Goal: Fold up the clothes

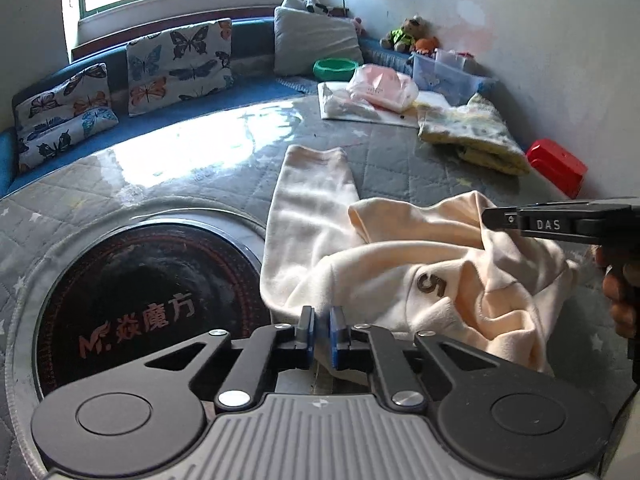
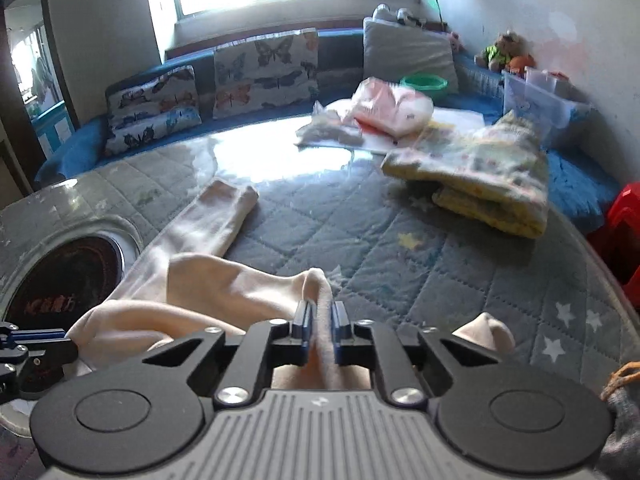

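Note:
A cream sweatshirt (image 1: 380, 264) with a brown "5" patch lies crumpled on the quilted grey table cover (image 1: 224, 148). One sleeve (image 1: 312, 184) stretches flat away from me. In the left wrist view my left gripper (image 1: 322, 320) is shut on the garment's near edge, its blue pads nearly touching. My right gripper (image 1: 486, 216) comes in from the right, side-on, pinching a raised fold. In the right wrist view the right gripper (image 2: 323, 316) is shut on a ridge of the cream sweatshirt (image 2: 216, 288). The left gripper (image 2: 12, 340) shows at the left edge.
A round black cooktop (image 1: 132, 288) is set into the table at the left. At the far right lie a folded yellow patterned blanket (image 1: 472, 136), a pink plastic bag (image 1: 384, 88) and a clear box (image 1: 448, 76). A red stool (image 1: 556, 166) stands beside the table. Butterfly cushions (image 1: 180, 64) line the bench.

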`<state>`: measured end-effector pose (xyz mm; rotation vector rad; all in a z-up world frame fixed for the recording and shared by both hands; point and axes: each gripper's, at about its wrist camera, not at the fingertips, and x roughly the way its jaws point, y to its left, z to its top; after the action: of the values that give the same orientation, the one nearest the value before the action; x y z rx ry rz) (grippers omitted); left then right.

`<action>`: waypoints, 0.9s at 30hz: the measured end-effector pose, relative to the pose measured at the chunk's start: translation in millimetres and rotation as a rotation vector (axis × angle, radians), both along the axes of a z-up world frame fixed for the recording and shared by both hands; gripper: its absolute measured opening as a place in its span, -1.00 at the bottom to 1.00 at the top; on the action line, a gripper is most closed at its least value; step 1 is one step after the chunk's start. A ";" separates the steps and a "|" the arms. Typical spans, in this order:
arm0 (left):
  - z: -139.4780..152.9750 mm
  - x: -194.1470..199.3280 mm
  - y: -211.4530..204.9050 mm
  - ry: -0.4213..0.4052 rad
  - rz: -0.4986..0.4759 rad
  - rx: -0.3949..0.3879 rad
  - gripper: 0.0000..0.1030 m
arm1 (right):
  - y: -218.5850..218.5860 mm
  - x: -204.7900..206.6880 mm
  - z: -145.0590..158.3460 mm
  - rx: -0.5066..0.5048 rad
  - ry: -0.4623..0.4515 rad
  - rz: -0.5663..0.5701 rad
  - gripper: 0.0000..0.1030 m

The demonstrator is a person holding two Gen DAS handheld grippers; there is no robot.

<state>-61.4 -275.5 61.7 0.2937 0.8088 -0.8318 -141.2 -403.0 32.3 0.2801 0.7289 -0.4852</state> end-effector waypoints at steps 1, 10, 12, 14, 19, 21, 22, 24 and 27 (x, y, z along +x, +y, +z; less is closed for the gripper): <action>1.8 -1.5 3.2 -0.001 -0.002 -0.005 -0.84 | 2.5 -5.7 4.6 -0.010 -0.010 0.004 -0.85; 3.5 -8.8 21.9 0.019 -0.018 -0.021 -0.84 | 25.0 -65.0 36.4 -0.066 -0.071 0.023 -0.86; 2.8 -8.5 25.3 0.023 -0.020 -0.026 -0.83 | 28.4 -79.8 37.3 -0.069 -0.070 0.013 -0.86; 1.5 -5.4 27.4 0.036 -0.009 -0.027 -0.80 | 29.2 -90.0 36.1 -0.075 -0.065 -0.005 -0.86; 0.1 2.3 29.7 0.058 0.038 -0.037 0.01 | 28.0 -113.2 33.5 -0.056 -0.060 -0.050 -0.86; -0.8 5.5 27.6 0.076 0.050 -0.046 0.07 | 29.9 -120.0 31.5 -0.055 -0.052 -0.056 -0.86; -1.7 7.7 25.7 0.089 0.055 -0.049 0.14 | 30.4 -121.7 30.9 -0.054 -0.050 -0.056 -0.86; -5.9 14.2 20.3 0.136 0.070 -0.056 0.30 | 31.4 -125.2 29.9 -0.052 -0.047 -0.057 -0.86; -13.3 19.4 10.7 0.175 0.070 -0.054 0.24 | 32.8 -129.3 29.5 -0.052 -0.043 -0.057 -0.86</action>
<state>-41.9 -264.8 48.4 0.1448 0.9534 -0.8200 -270.5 -370.2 61.8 0.2625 0.6669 -0.5496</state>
